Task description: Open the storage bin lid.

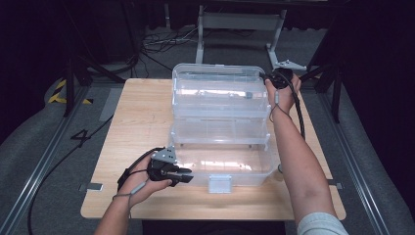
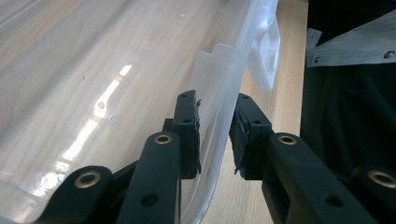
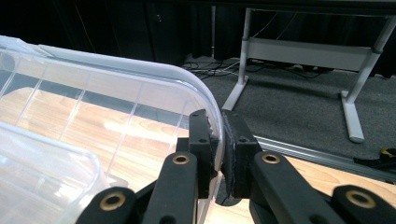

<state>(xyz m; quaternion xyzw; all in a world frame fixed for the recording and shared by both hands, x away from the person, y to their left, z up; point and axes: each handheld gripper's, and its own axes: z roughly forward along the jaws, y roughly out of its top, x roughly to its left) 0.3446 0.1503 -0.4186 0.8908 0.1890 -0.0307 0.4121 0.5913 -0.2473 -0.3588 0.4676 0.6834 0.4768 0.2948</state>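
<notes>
A clear plastic box stands opened out in stepped tiers on the wooden table. Its lowest tray lies nearest me, with a white latch on its front wall. My left gripper holds that front wall near the left corner. In the left gripper view the clear wall runs between the pads of this gripper. My right gripper is at the far right corner of the top tier. In the right gripper view this gripper pinches the curved clear rim.
A metal table frame and loose cables lie on the grey floor beyond the table. Metal rails run along both sides. A dark cloth hangs at the near edge in the left gripper view.
</notes>
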